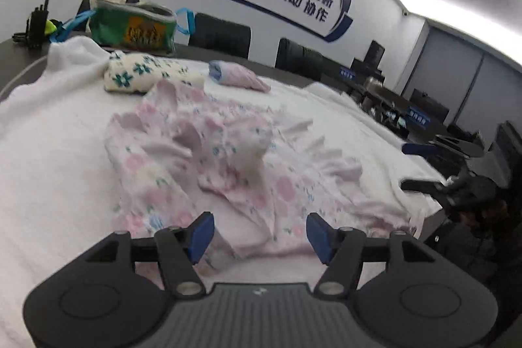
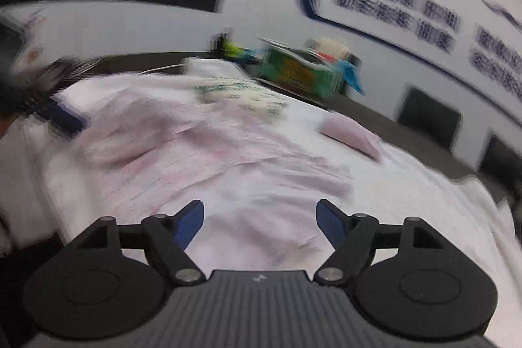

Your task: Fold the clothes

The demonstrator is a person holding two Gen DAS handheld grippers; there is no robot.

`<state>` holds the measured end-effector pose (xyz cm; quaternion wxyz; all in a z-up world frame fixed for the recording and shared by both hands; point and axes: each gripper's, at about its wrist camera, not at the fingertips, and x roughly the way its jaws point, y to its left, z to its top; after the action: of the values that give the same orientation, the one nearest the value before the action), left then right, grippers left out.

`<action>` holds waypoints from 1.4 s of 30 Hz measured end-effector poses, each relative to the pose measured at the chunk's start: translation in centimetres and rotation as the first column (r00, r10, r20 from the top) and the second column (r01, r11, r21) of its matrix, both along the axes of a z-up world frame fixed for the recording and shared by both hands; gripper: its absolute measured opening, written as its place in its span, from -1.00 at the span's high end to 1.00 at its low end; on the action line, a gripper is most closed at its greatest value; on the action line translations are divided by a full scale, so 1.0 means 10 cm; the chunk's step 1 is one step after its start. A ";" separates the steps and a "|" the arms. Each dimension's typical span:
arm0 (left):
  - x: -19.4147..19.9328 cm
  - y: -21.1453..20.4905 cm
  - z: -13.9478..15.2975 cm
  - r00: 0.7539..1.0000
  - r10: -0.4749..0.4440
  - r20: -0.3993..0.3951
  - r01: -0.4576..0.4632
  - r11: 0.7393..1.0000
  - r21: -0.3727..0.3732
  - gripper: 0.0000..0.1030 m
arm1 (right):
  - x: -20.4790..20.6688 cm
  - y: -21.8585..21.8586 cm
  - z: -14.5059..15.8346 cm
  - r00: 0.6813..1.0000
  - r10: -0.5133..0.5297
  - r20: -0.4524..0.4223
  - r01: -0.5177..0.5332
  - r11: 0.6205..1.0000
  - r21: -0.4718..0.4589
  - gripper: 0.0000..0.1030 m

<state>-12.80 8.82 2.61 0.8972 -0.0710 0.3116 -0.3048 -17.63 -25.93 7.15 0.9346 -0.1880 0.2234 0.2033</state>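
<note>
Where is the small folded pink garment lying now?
In the left wrist view the folded pink garment lies on the white towel, far side, right of the green-flowered folded cloth, beyond the crumpled floral garment.

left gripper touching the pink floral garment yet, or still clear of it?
Cannot tell. In the left wrist view the left gripper is open, with the crumpled pink floral garment showing between and beyond its fingers, but no plain gap or contact.

We see bare white cloth left of the rumpled pink floral garment, open for a pass. Behind it the folded green-flowered bundle, small pink folded piece and green bag block the far edge. Right side is crowded by the other gripper at the cloth's edge.
</note>
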 end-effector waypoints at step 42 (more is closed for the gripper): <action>-0.04 0.47 -0.15 0.969 0.238 0.066 -0.246 0.951 0.190 0.22 | 0.86 1.56 0.32 0.779 0.626 -0.038 -0.625 0.772 -0.110 -0.30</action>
<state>-13.16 13.52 1.15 0.9367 -0.0133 0.3102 -0.1618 -8.99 -10.36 10.38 0.8014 -0.3057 0.1591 0.4888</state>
